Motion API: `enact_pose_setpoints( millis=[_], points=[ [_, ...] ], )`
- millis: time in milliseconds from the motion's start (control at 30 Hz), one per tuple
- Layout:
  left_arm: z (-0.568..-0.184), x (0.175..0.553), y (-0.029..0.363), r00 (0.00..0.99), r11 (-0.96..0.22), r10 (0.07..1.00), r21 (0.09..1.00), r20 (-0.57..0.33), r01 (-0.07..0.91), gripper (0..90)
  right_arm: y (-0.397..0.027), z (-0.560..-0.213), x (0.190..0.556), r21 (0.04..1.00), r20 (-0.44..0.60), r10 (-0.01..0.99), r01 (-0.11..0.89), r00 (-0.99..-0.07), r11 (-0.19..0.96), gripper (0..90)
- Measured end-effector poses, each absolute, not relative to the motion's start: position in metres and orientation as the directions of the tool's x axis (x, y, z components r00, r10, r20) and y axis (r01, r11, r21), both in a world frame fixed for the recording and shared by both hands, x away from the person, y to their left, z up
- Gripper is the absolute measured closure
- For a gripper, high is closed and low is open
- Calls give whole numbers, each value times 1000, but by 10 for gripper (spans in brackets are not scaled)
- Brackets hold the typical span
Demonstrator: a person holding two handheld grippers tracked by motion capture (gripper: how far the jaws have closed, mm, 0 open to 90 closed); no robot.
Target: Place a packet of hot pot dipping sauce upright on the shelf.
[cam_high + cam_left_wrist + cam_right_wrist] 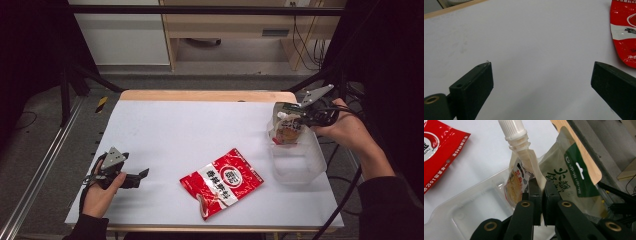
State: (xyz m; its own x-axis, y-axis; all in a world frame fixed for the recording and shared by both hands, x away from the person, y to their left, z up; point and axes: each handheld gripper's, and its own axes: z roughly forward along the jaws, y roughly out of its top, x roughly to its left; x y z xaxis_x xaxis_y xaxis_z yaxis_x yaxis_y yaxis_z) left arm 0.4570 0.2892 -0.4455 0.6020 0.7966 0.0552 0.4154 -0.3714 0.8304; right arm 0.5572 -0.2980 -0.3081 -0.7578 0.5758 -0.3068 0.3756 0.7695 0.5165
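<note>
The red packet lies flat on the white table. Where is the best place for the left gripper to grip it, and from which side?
Probably the near left corner of the red packet, approached low from the left, where the left gripper already rests with its jaws open. The packet lies flat, so only a thin sealed edge fits between the jaws; in the high view that corner faces the gripper over bare table.

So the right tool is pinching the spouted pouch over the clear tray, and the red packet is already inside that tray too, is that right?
Not quite. The red packet lies on the white table, beside the clear tray, as the high view shows. The right tool does pinch the spouted pouch over the tray.
</note>
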Motion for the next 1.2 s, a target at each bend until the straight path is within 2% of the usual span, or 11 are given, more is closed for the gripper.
enact_pose_setpoints(
  millis=[333,767,867,933,1000,1200],
  points=[
    [-446,457,289,606,-376,793,829,56,414,40,-295,-332,564,517,-257,598,415,-759,749,875],
    [-446,457,288,607,-376,793,828,56,415,40,-300,-338,566,542,-224,632,445,-742,713,837],
    [-445,457,289,607,-376,792,828,55,415,40,-299,-339,566,540,-214,639,455,-739,708,785],
    [-445,457,289,607,-376,793,828,55,415,40,-298,-340,566,538,-215,644,461,-734,706,706],
    [-445,457,289,606,-375,793,829,54,416,40,-297,-341,566,539,-213,664,481,-717,692,589],
    [-445,457,290,607,-376,793,829,55,415,41,-295,-335,558,569,-230,682,472,-695,673,414]
  ],
)
